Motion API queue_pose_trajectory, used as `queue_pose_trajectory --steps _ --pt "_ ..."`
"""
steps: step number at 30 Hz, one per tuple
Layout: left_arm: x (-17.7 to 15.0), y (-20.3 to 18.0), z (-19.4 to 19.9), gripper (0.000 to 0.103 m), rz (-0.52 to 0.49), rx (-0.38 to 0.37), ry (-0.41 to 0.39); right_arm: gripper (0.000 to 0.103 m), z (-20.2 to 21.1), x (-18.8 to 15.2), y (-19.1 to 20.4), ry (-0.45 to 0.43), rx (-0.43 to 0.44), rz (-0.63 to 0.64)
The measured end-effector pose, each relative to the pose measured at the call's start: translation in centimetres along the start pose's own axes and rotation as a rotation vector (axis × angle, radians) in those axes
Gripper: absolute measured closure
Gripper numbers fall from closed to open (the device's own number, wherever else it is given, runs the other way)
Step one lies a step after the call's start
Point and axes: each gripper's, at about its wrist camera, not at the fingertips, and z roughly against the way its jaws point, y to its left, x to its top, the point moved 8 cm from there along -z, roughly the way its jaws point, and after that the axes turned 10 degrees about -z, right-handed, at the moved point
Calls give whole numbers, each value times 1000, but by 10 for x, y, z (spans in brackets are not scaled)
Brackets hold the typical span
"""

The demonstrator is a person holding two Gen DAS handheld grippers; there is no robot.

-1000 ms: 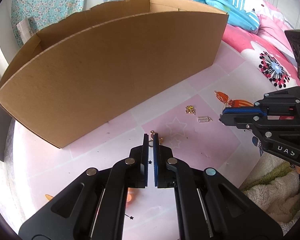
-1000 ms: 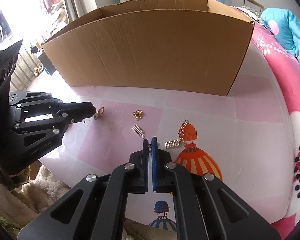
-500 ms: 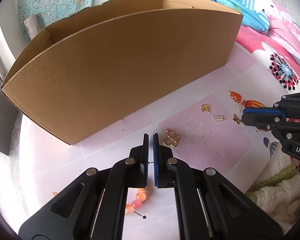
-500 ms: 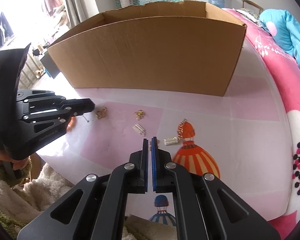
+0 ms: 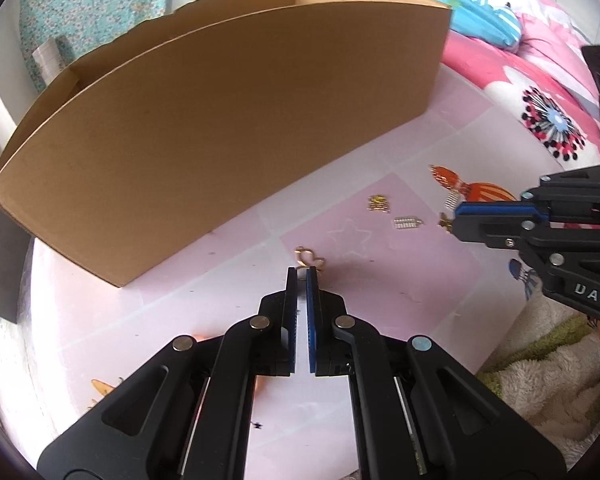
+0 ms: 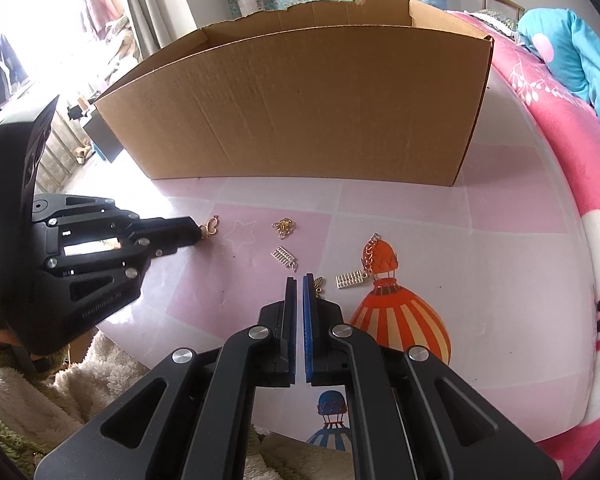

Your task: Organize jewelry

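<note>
Left wrist: left gripper (image 5: pixel 302 271) jaws closed at gold butterfly charm (image 5: pixel 310 258); right gripper (image 6: pixel 299 280) jaws closed, empty.

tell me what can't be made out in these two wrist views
- Inside of the cardboard box: both views, hidden by its tall front wall.
- Small gold charm: right wrist view, partly behind the right gripper; shape unclear.
- Orange beads: left wrist view, mostly covered by the left gripper.
</note>
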Motion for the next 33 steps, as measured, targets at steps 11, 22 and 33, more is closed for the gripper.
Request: queue_pose_trajectory --steps 11,22,33 --pt "9 0 8 77 -8 -30 -52 99 1 -3 -4 7 30 -17" --pt "16 -7 7 73 -342 -38 22 99 2 -2 2 2 60 15" --pt "13 -12 -8 74 -460 -193 73 99 -3 -2 6 10 97 -6"
